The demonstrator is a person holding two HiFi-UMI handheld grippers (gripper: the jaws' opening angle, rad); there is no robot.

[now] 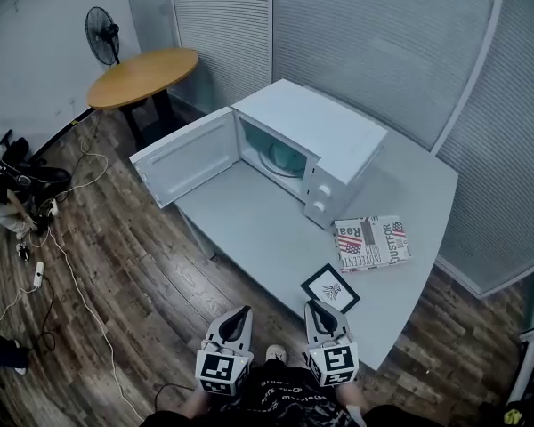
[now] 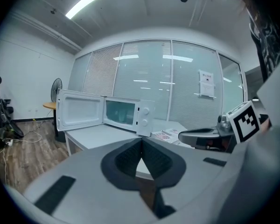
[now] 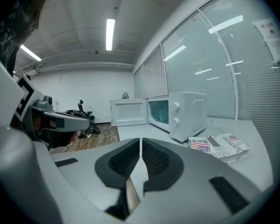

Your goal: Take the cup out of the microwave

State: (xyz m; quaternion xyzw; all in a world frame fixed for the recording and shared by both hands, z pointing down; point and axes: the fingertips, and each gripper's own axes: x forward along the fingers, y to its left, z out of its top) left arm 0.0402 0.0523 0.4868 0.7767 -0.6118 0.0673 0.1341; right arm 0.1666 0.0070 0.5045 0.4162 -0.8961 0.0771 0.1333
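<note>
White microwave (image 1: 313, 145) on grey desk (image 1: 249, 229), door (image 1: 187, 157) swung wide open. Cup (image 1: 283, 157) inside cavity, seen only as dim teal shape. Left gripper (image 1: 240, 312) and right gripper (image 1: 313, 308) low at near desk edge, well apart from microwave. Jaws of both pressed together, nothing between. Newspaper-print box (image 1: 372, 243) beside microwave, black-framed card (image 1: 330, 288) nearer grippers.
</note>
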